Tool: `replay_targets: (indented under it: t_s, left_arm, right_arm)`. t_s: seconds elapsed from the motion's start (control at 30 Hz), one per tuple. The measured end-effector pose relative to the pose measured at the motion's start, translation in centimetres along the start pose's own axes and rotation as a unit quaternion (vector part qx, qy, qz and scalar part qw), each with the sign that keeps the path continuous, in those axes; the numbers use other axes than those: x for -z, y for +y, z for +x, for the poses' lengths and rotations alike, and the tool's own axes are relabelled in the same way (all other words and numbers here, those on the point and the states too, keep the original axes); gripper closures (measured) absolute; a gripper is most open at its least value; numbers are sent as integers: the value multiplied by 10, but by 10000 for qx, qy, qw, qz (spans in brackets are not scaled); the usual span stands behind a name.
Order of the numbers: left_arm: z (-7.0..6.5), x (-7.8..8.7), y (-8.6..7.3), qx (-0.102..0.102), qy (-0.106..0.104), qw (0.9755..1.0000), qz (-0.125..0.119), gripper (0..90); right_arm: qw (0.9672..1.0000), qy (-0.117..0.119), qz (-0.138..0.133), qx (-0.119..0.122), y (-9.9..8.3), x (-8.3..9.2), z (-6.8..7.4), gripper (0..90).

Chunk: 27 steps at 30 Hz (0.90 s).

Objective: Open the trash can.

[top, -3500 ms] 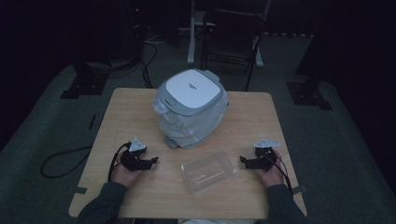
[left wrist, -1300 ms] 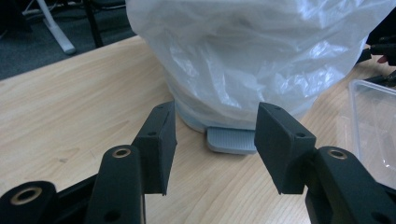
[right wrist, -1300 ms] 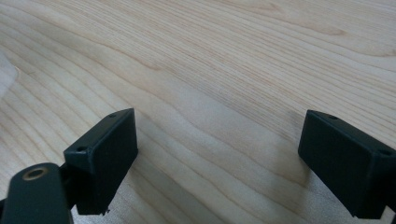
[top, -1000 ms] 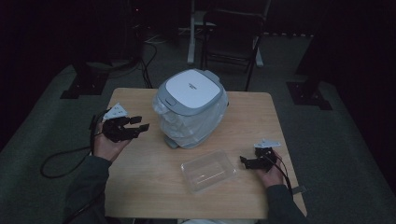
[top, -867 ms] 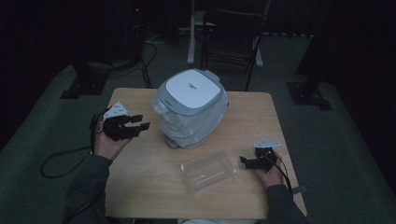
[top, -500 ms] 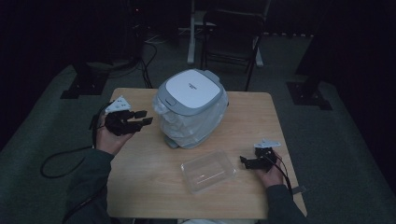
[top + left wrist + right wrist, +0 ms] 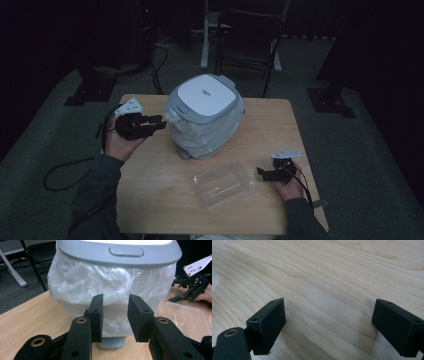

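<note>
A small grey bin with a white lid (image 7: 205,100) and a crumpled white plastic bag (image 7: 210,140) around its body stands at the back middle of the wooden table (image 7: 150,190). My left gripper (image 7: 159,121) hovers just left of it, pointing at the bag. In the left gripper view its jaws (image 7: 115,300) stand partly open with nothing between them; they have just been closing. They face the bag (image 7: 110,282) above the bin's grey pedal (image 7: 111,343). My right gripper (image 7: 261,172) rests near the front right, open (image 7: 332,312) over bare wood (image 7: 337,265).
A clear plastic container (image 7: 223,183) lies open side up at the front, between the bin and the right gripper, also seen in the left gripper view (image 7: 185,317). A dark chair (image 7: 250,30) stands behind the table. Cables (image 7: 60,175) trail on the floor at the left.
My left gripper has risen off the table's front left and moved toward the bin, and its jaws have narrowed. The right gripper and the container have not moved.
</note>
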State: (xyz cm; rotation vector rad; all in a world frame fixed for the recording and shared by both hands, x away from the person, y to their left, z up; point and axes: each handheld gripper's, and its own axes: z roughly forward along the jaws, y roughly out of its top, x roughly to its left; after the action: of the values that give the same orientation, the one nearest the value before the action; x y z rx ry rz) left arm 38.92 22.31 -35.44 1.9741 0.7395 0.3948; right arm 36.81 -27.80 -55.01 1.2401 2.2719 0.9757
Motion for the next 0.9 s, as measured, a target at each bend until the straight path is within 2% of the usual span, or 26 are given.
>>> replay_targets:
  t_s: [0.13,0.2,0.27,0.43,0.9]
  left_arm:
    - [-1,0,4,-36,29,10000,-19,698]
    - [-3,-1,8,-143,87,9999,-23,753]
    - [-3,-2,9,-153,76,9998,-47,770]
    - [-6,-4,16,-190,114,9997,-59,900]
    - [-11,-15,36,-274,134,9994,-189,900]
  right_arm:
    - [10000,0,1,-1,0,0,0,110]
    - [10000,0,3,1,0,0,0,110]
    - [10000,0,1,1,0,0,0,111]
    - [10000,0,3,-1,0,0,0,110]
    - [10000,-6,2,-11,0,0,0,111]
